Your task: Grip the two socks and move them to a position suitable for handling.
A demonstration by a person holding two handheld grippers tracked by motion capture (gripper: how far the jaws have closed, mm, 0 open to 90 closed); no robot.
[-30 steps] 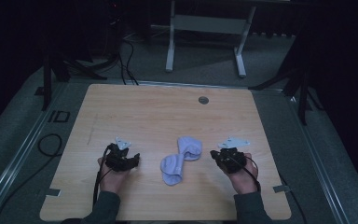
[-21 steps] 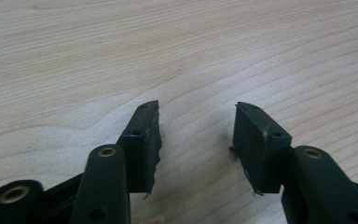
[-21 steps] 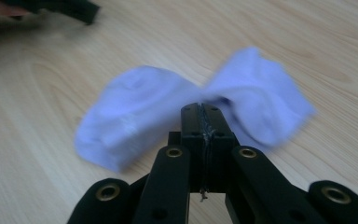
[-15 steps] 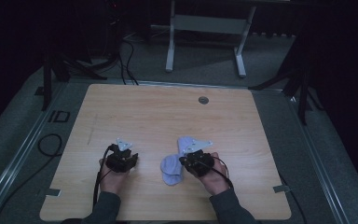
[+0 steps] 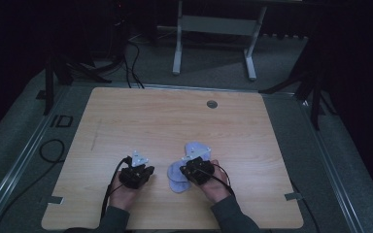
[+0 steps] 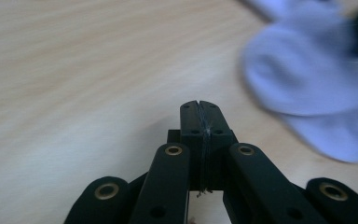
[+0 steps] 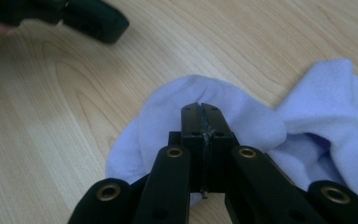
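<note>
Fingers of my left gripper (image 6: 199, 105) had just been closing and now stood pressed together with nothing between them, above bare wood in the lower middle of the left gripper view. Fingers of my right gripper (image 7: 201, 107) were likewise pressed together and empty, their tips poised over the pale lilac cloth (image 7: 200, 93) at the centre of the right gripper view; whether they touched it I could not tell.

In the high view the cloth (image 5: 177, 172) lay crumpled in the lower middle of the tabletop (image 5: 175, 121), partly under my right gripper (image 5: 196, 167), with my left gripper (image 5: 136, 174) near it at lower left, apart from it. In the left gripper view the cloth (image 6: 307, 79) filled the upper right, blurred.

By my judgement the cloth was light, soft and limp, neither fragile nor slippery; it would sag and bunch when lifted. A rounded edge or raised fold, such as the hump ahead of my right fingers, looked the best place to pinch.
</note>
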